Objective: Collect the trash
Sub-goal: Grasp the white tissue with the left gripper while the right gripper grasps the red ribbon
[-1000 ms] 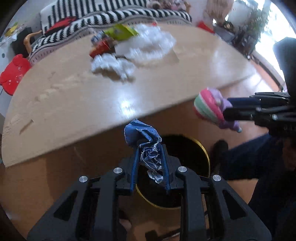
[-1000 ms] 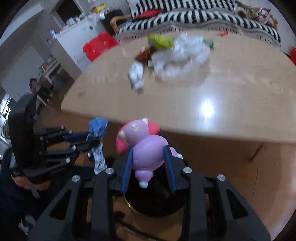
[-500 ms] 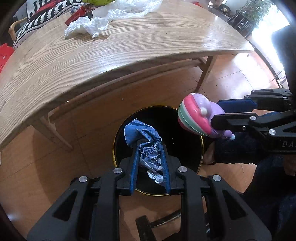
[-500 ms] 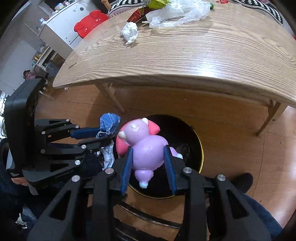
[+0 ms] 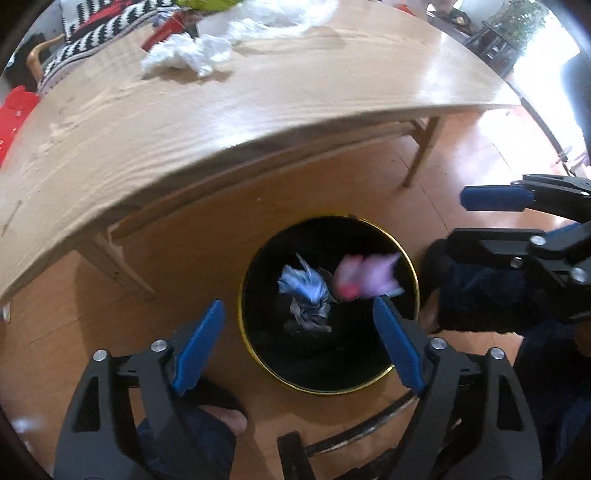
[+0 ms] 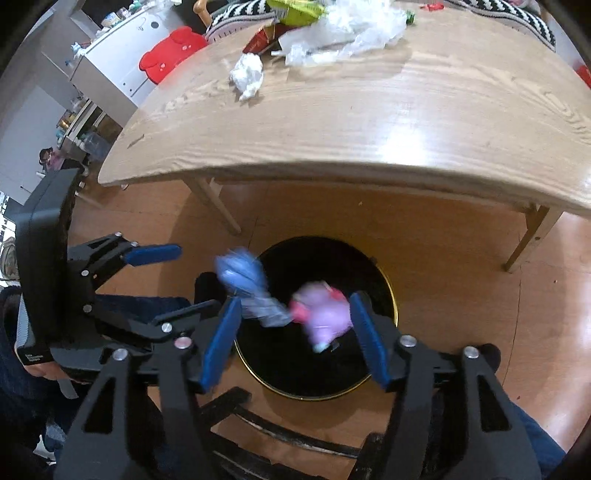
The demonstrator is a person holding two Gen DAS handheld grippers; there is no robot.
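Falling, both motion-blurred: one crumpled blue wrapper point(image 5: 304, 286) and one pink-and-purple plush toy point(image 5: 365, 275), side by side over the mouth of the black bin with a gold rim point(image 5: 243, 332), which stands on the wooden floor just in front of the counter point(image 5: 258, 103). Left tongs point(image 5: 295, 343): jaws have just been opening, now wide, blue pads clear of the wrapper, nothing gripped. Right tongs point(image 6: 295, 339): jaws likewise just opened, spread apart, the toy point(image 6: 325, 314) loose between the pads and the wrapper point(image 6: 245, 284) at the left pad's tip. Remaining on the counter, far side: crumpled white tissue point(image 6: 247, 74), clear plastic sheeting point(image 6: 347, 33), a yellow-green packet point(image 6: 295, 7), a red carton point(image 6: 260, 37). Beyond: striped cushions point(image 5: 96, 26), a red stool point(image 6: 171, 51)
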